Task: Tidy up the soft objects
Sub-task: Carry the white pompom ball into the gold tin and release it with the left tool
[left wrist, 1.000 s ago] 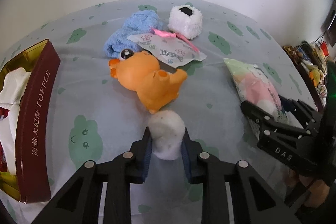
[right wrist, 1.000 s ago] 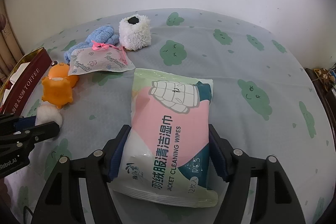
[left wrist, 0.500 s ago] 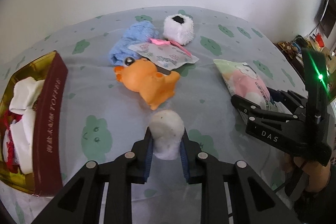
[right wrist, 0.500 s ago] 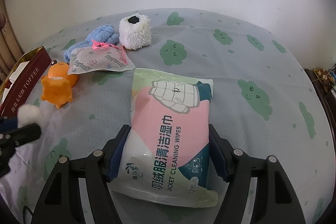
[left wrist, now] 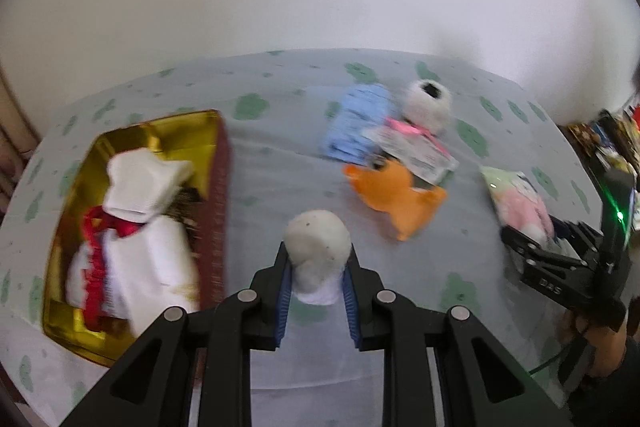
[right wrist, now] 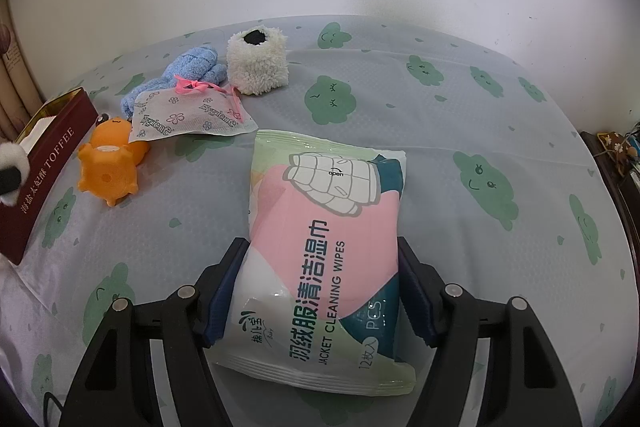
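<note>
Left gripper: raised above the cloth-covered table, aimed forward and slightly down; blue-padded fingers closed narrowly on a white fluffy ball, which bulges above the pads. Ball held in the air just right of the tin's long red wall.

Right gripper: low over the table, level, pointing forward; fingers set wide, pads pressed against both long edges of the wipes pack, gripping its near half. Whether the pack's far end rests on the cloth cannot be told. In the left wrist view this gripper shows at far right, the holder's hand below it.

Toffee tin: gold interior, dark red sides, left of the left gripper; contains white cloth items with red trim.

Orange plush: lying mid-table, between tin and pack.

Sachet with pink bow: flat, overlapping the orange plush's far edge.

Blue towel roll: behind the sachet, touching it.

White fleecy cube: dark top spot, just right of the blue roll, farthest back.
</note>
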A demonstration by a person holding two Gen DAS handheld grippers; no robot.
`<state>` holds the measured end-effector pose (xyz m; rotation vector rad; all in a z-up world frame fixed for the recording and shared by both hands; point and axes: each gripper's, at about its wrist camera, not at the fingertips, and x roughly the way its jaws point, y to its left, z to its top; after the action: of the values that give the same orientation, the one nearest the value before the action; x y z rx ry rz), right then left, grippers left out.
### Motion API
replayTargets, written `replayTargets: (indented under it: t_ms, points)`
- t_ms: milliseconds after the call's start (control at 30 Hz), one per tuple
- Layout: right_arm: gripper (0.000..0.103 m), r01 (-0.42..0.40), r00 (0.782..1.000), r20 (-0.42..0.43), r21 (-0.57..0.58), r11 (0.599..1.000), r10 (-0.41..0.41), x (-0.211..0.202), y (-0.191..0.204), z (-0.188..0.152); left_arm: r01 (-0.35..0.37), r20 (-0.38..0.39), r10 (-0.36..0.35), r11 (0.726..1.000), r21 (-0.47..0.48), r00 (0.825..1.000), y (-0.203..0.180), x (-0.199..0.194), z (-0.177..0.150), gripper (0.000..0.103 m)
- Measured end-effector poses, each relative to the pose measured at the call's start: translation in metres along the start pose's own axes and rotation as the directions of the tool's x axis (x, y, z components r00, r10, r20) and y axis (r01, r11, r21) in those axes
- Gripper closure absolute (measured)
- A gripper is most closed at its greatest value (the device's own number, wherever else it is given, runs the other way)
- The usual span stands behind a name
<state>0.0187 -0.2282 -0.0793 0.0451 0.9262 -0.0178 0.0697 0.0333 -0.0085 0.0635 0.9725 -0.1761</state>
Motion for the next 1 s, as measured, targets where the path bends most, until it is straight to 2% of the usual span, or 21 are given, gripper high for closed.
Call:
replayTargets:
  t_ms: [233,500,667,1000]
  points:
    - [0.035,0.001,1.0,0.0,-0.002,1.0,-0.001,0.0,0.0,0.0,-0.11,0.032,0.112,0.992,-0.062,0.993,0.05,-0.006,0.01,0.08]
    - [0.035,0.003,1.0,-0.001,-0.003,1.0,-0.003,0.001,0.0,0.0,-0.221,0.027,0.228,0.964,-0.151,0.973,0.108,0.001,0.024,0.08]
    - [0.034,0.004,1.0,-0.001,-0.003,1.0,-0.004,0.001,0.0,-0.001,-0.224,0.0,0.227,0.959,-0.175,0.974,0.125,0.011,0.022,0.08]
    - [0.034,0.005,1.0,-0.001,-0.004,1.0,-0.005,0.002,0.001,-0.001,-0.269,-0.027,0.268,0.955,-0.129,0.963,0.128,0.033,0.017,0.077]
